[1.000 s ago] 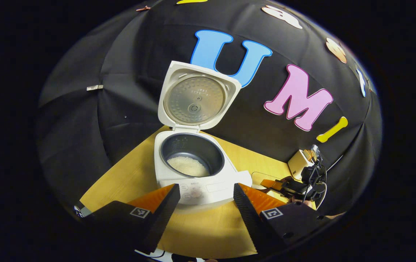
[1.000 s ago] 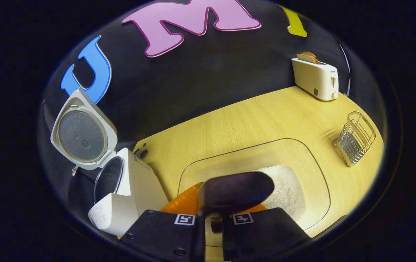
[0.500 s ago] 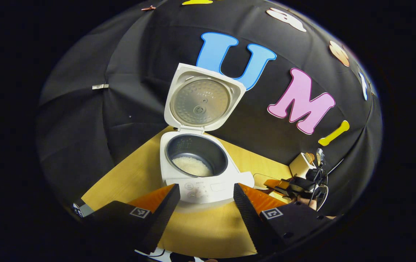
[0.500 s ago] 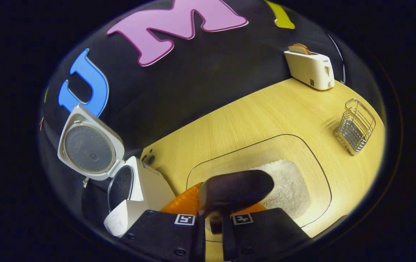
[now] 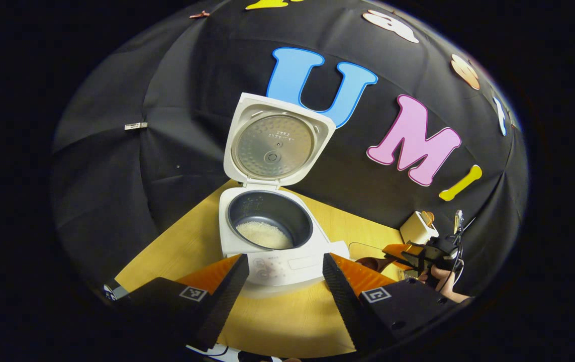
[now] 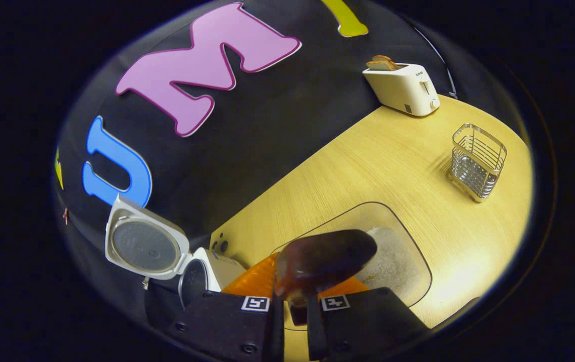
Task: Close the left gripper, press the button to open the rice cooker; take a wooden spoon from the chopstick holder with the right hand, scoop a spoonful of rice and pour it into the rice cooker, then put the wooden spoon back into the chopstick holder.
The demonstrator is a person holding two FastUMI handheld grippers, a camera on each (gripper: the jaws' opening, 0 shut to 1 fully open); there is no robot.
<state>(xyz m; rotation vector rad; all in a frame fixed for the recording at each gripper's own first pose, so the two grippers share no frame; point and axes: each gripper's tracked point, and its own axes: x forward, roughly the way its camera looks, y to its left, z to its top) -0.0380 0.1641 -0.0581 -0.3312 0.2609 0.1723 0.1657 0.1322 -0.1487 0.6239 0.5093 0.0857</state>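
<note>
Left gripper: my left gripper hangs level over the table, fingers spread wide with nothing between them, aimed at the control panel.
Rice cooker: the rice cooker stands straight ahead of it, lid upright, rice in the pot bottom; bare table on both sides.
Right gripper: in the left gripper view my right gripper sits right of the cooker, a hand behind it; its fingers are pinched on the wooden spoon.
Spoon: bowl tilted above the clear tray of rice.
Chopstick holder: the wire chopstick holder stands well apart, near the table's right edge.
Toaster: the toaster is against the wall.
</note>
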